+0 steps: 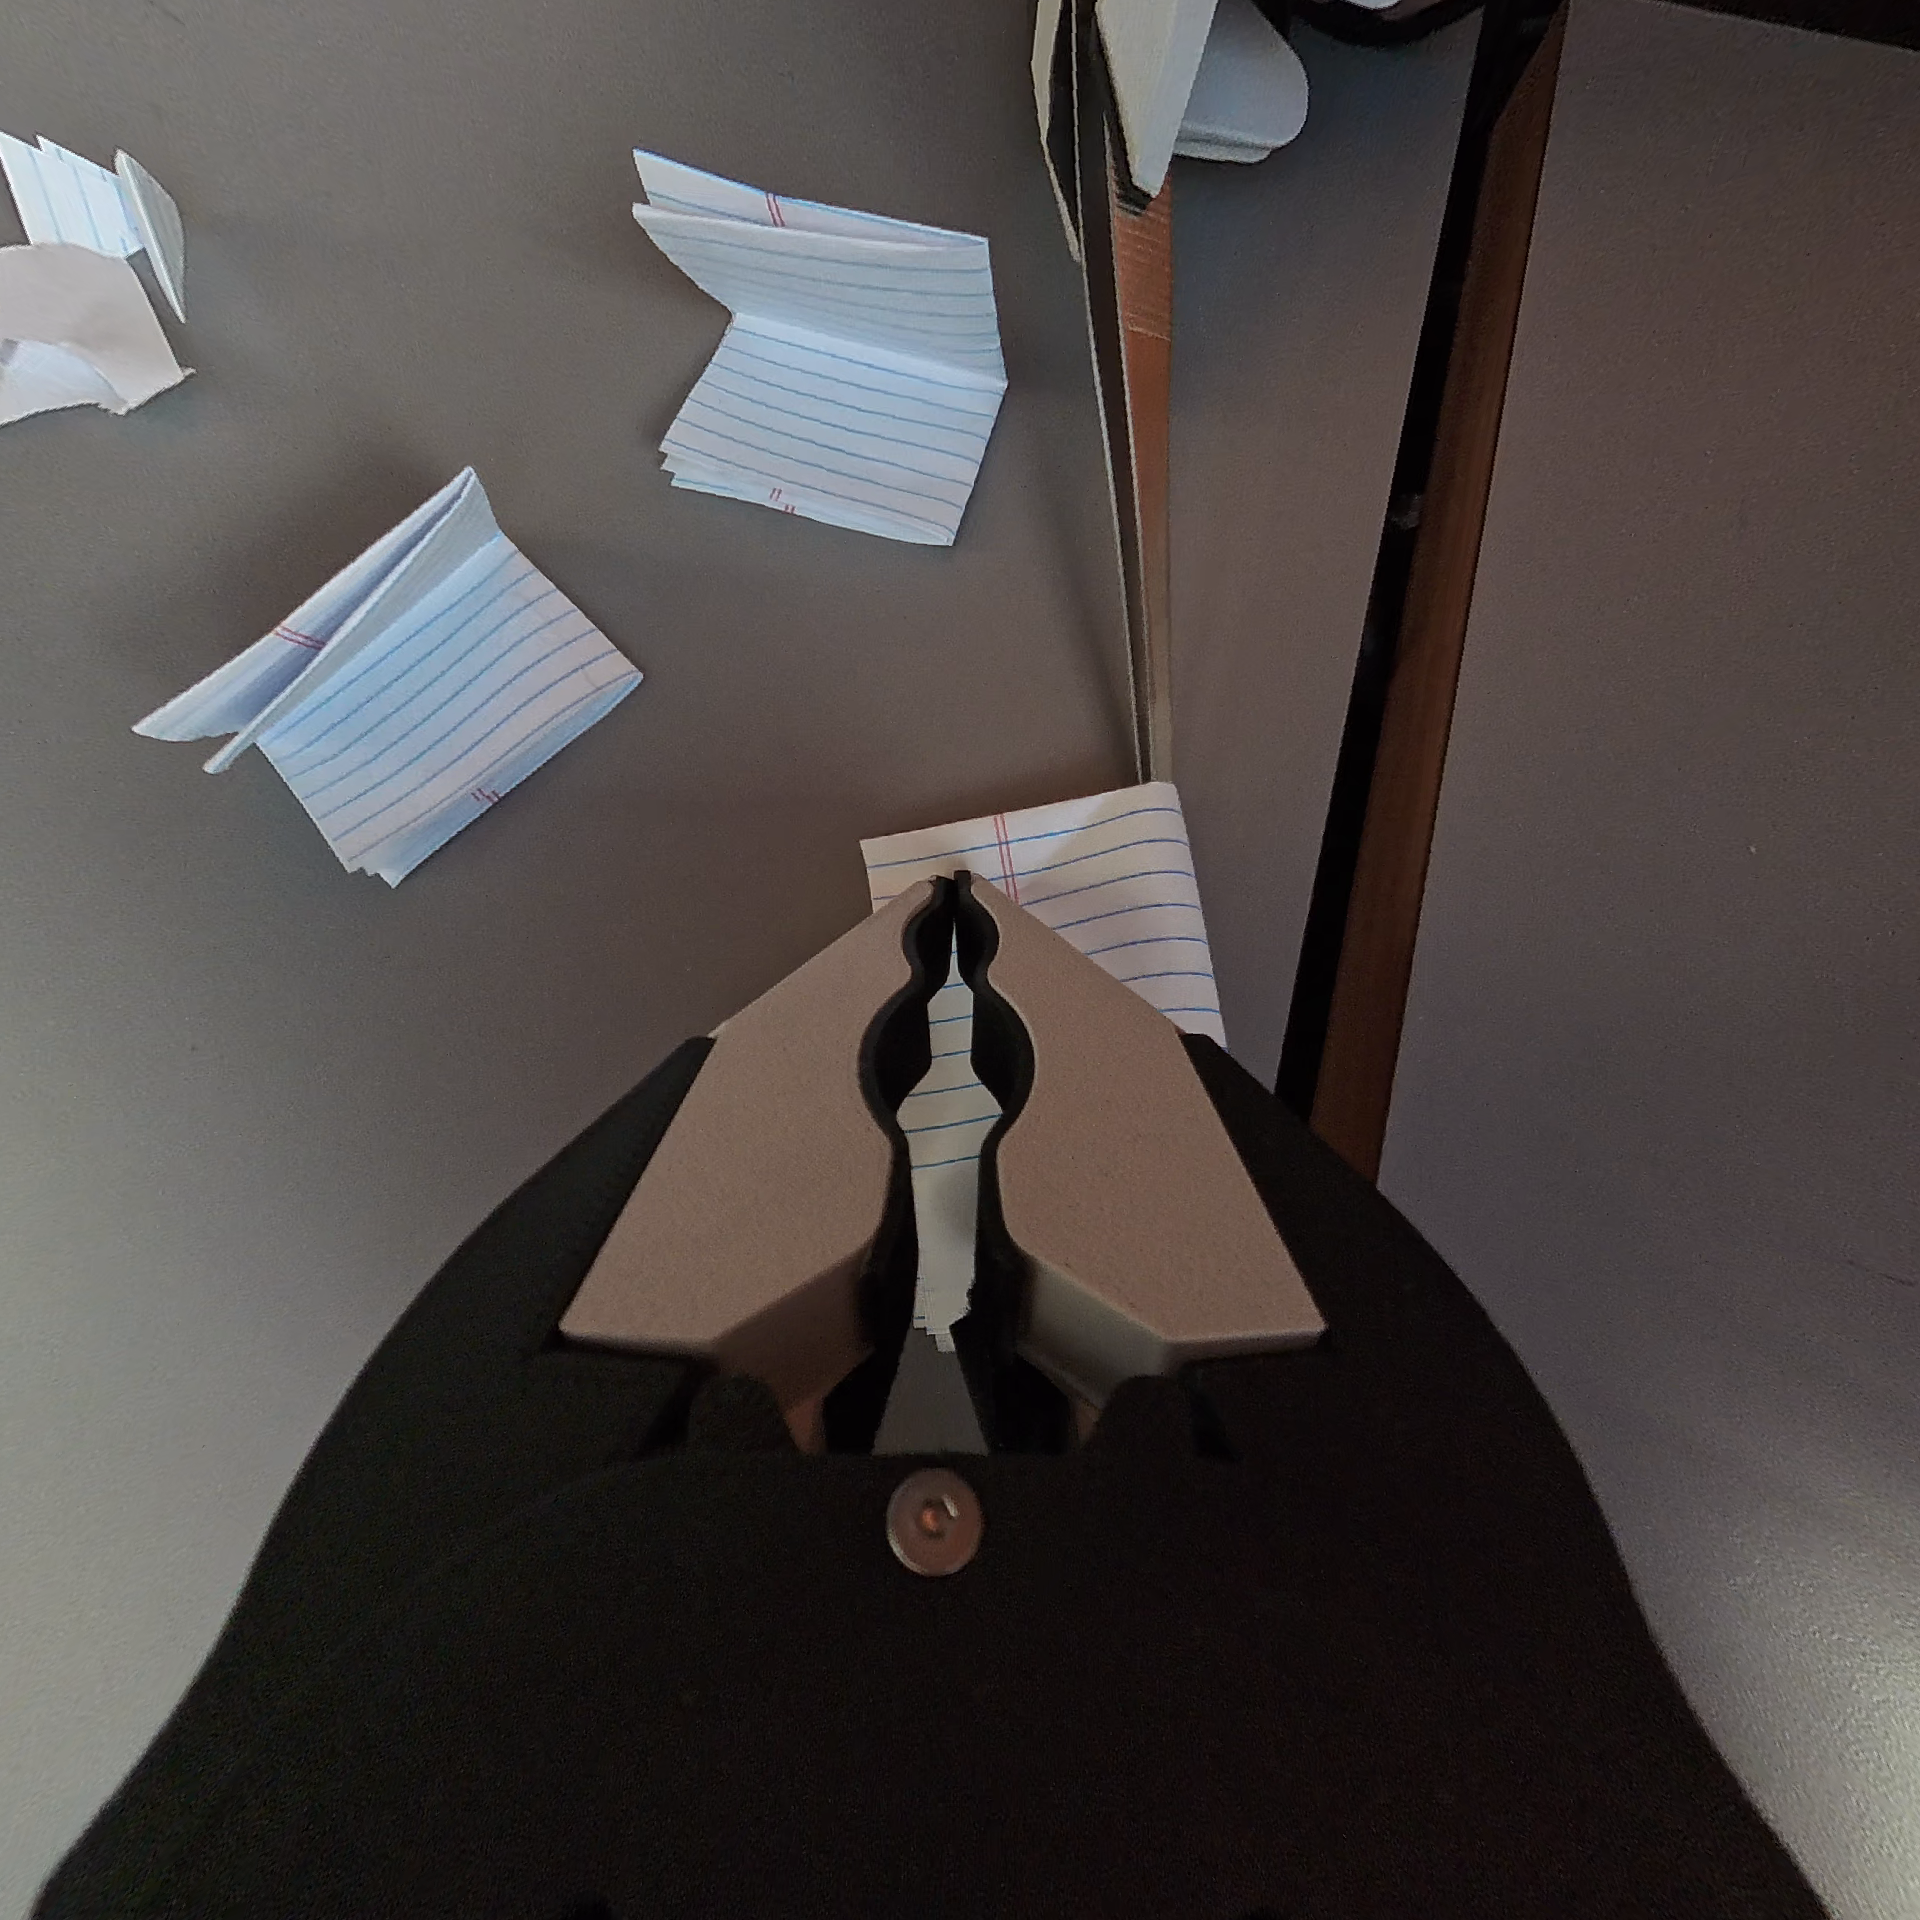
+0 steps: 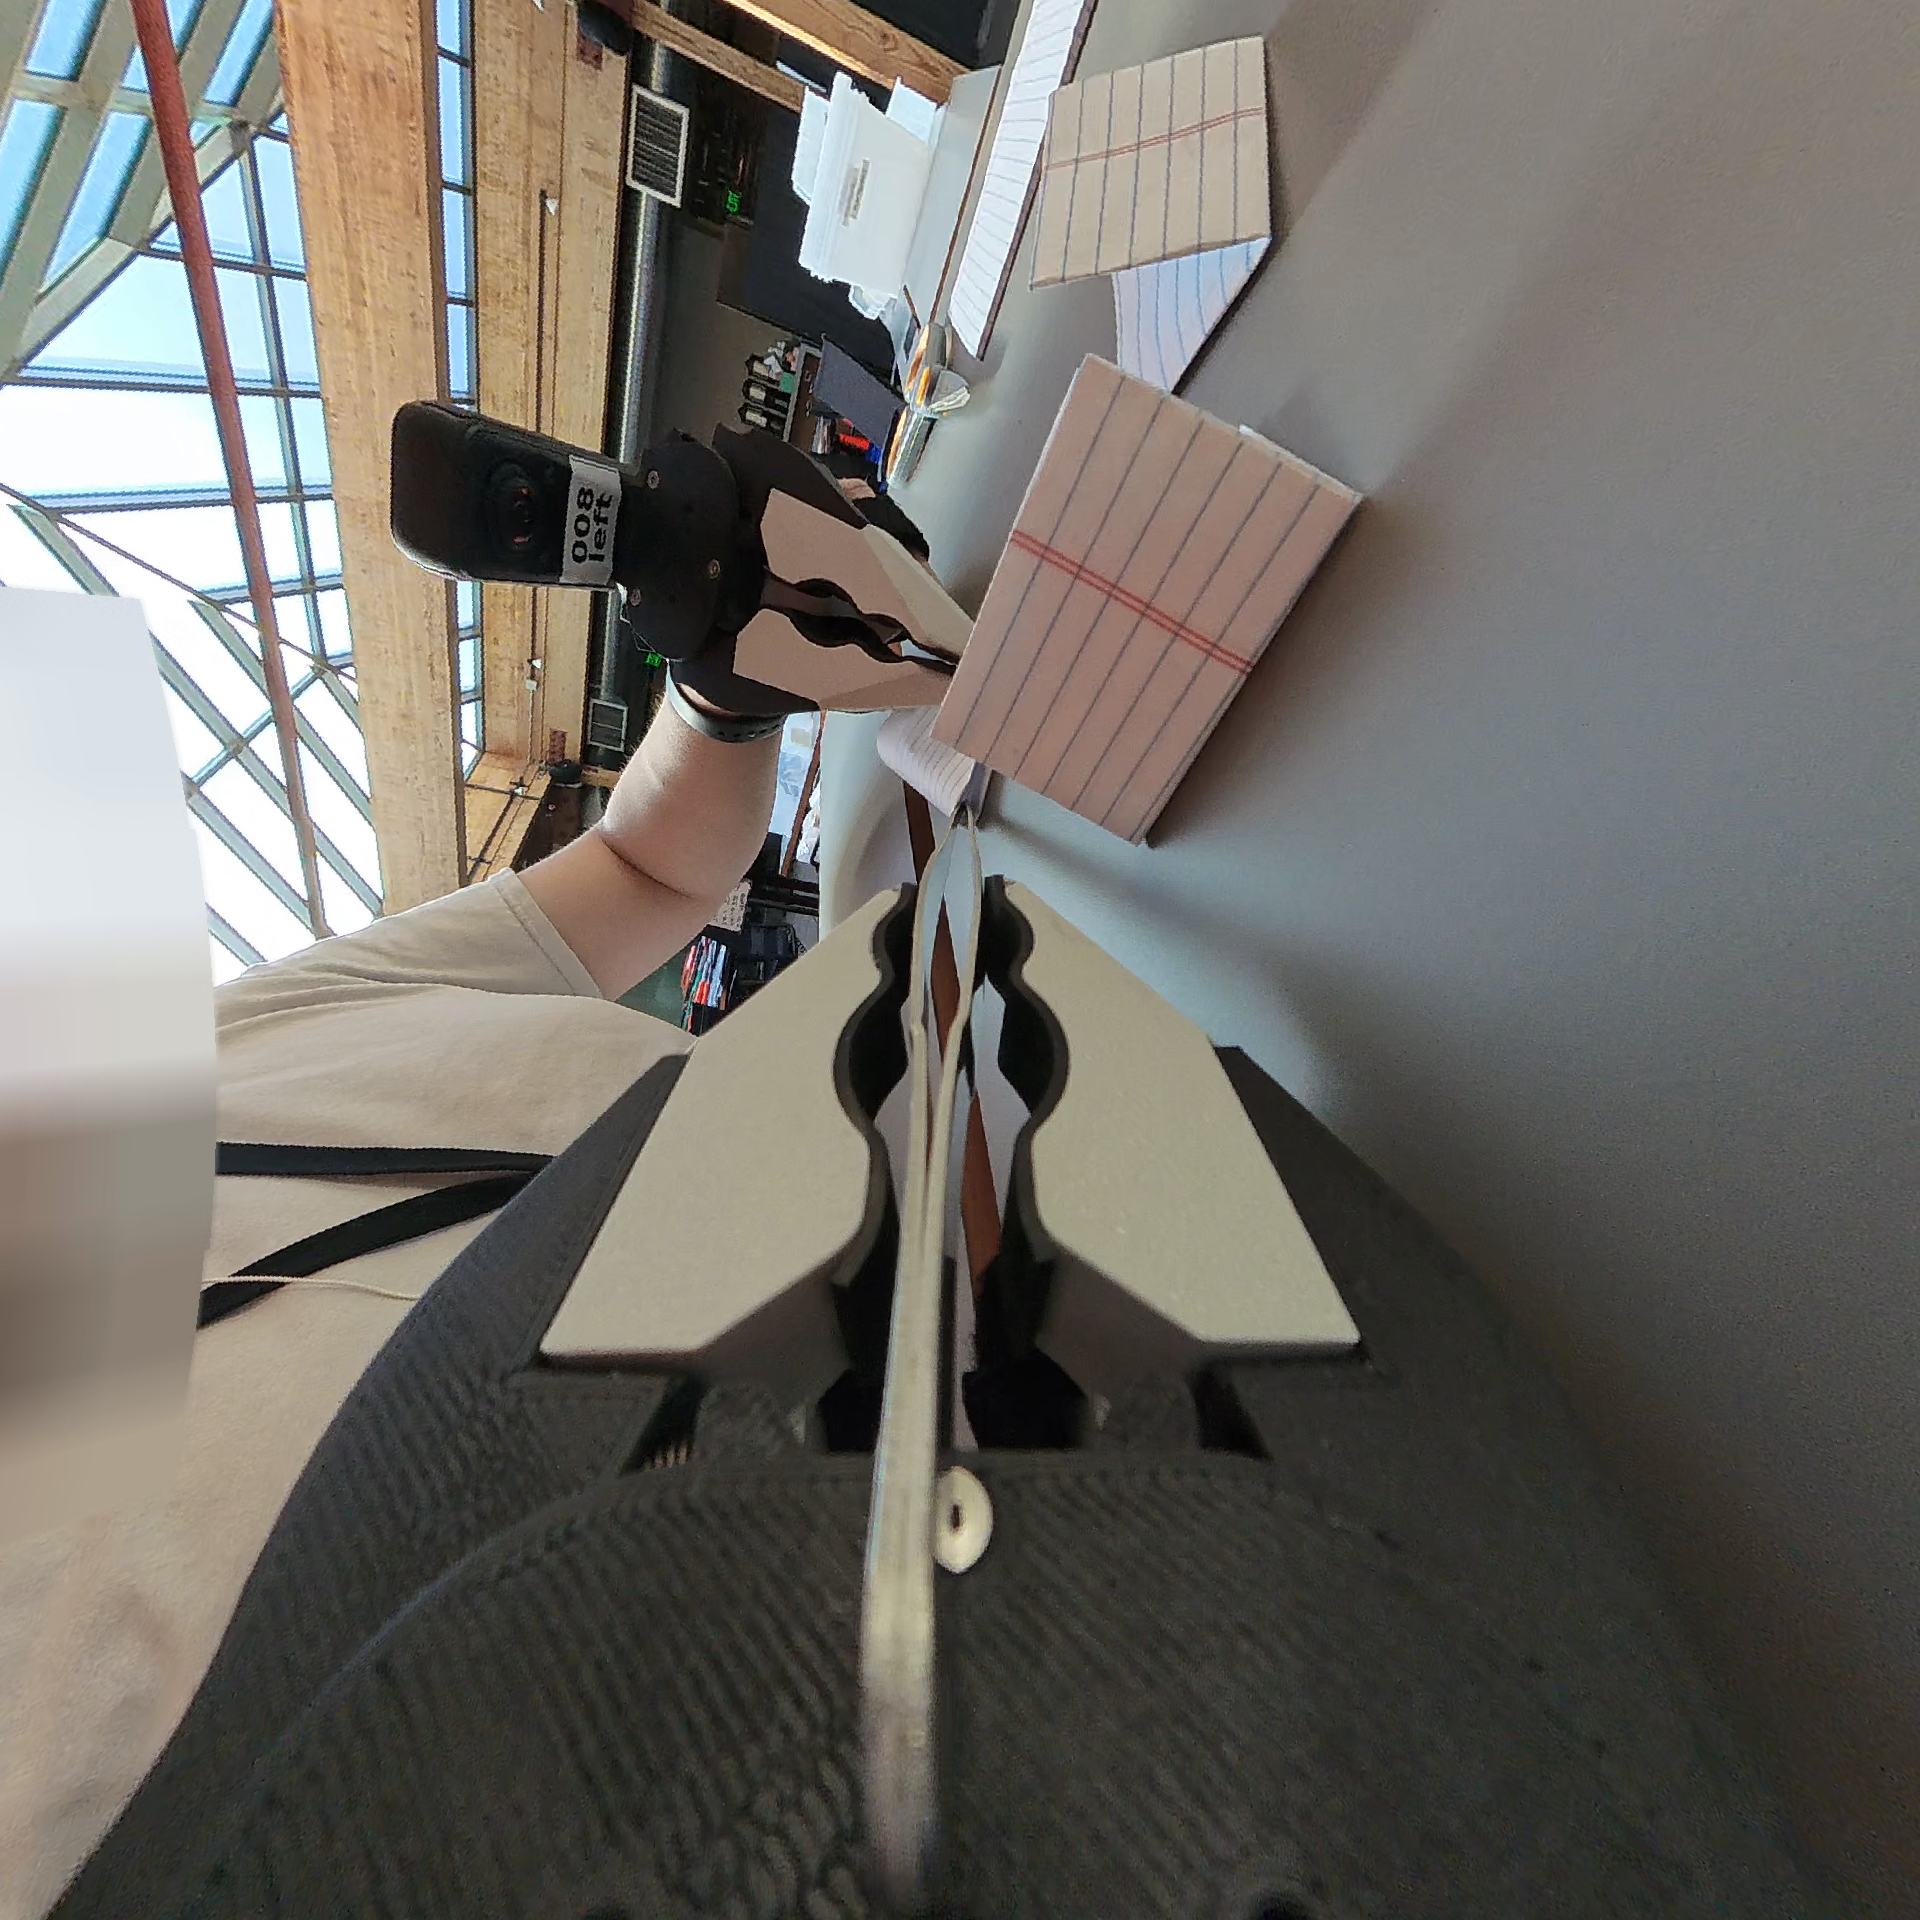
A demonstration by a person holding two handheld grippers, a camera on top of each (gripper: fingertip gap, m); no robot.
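— Two pairs of tongs, then. How do the left tongs (image 1: 954, 883) stand?

— Pressed together at the tips, clamped on the near edge of a folded lined sheet (image 1: 1122, 904) that lies on the grey desk (image 1: 520, 1039). More of that sheet shows through the wavy slot between the two halves. The right wrist view agrees: the tips bite the rim of the folded sheet, a person's forearm (image 2: 686, 790) behind them.

— And the right tongs (image 2: 951, 885)?

— Their fingers (image 2: 790, 1122) stand a little apart. A thin strip of paper (image 2: 920, 1195), seen edge-on, runs lengthwise through the gap and back over the black body. Whether the pads really press it, I cannot tell.

— Where is that pair?

— Just short of the sheet the left tongs hold, close above the desk.

— What else lies around?

— Two more folded lined sheets, one near the left pair (image 1: 416, 675), one farther off (image 1: 831, 353), both partly sprung open. Torn paper scraps (image 1: 83, 291) sit at the far left edge. A lined notepad (image 1: 1132, 416) stands on edge to the right, beside a brown wooden strip (image 1: 1434, 623).
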